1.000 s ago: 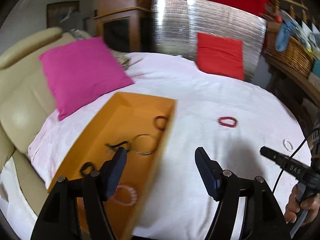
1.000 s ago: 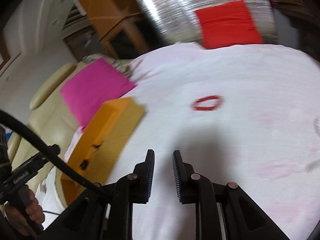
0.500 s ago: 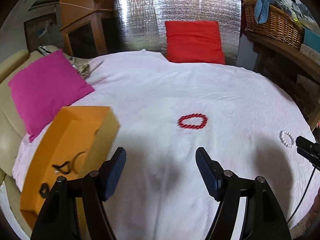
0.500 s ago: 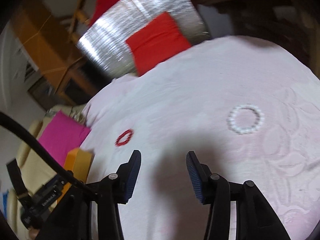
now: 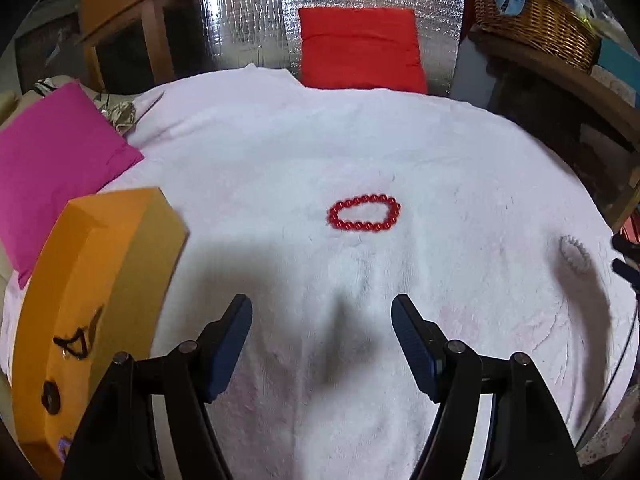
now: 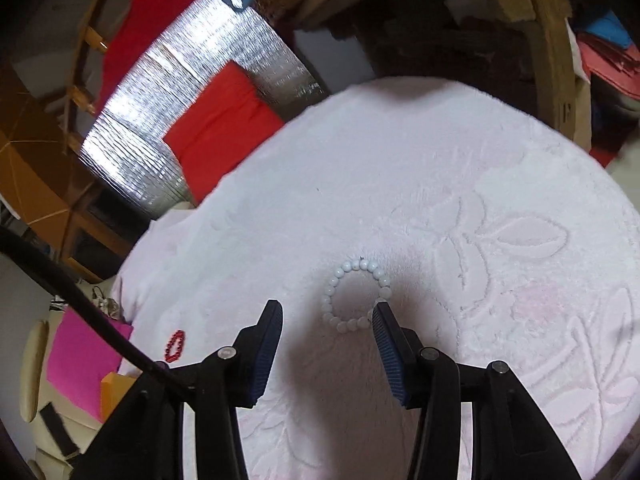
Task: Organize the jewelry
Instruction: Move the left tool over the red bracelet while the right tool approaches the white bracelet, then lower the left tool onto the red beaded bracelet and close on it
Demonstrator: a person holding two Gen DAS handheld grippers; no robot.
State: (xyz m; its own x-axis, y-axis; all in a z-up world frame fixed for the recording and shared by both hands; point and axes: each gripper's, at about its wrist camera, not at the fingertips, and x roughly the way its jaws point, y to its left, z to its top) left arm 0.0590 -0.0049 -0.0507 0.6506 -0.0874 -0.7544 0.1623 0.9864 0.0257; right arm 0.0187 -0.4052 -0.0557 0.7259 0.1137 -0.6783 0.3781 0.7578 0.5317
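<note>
A red bead bracelet [image 5: 364, 213] lies on the white blanket [image 5: 280, 152], ahead of my open, empty left gripper [image 5: 322, 312]. It also shows small in the right wrist view [image 6: 176, 345]. An orange box [image 5: 76, 280] at the left holds several dark jewelry pieces. A white bead bracelet [image 6: 356, 297] lies just ahead of my open right gripper [image 6: 326, 314], its near right edge by the right fingertip. It shows blurred in the left wrist view [image 5: 575, 251].
A pink cushion [image 5: 52, 160] lies behind the box and a red cushion [image 5: 360, 48] leans on a silver foil panel [image 5: 256, 12] at the back. A wicker basket [image 5: 536, 16] sits on a wooden shelf at the right. The blanket drops off at its right edge.
My left gripper swung right, away from the orange box, and now faces the red bracelet. My right gripper opened and moved right and down to the white bracelet.
</note>
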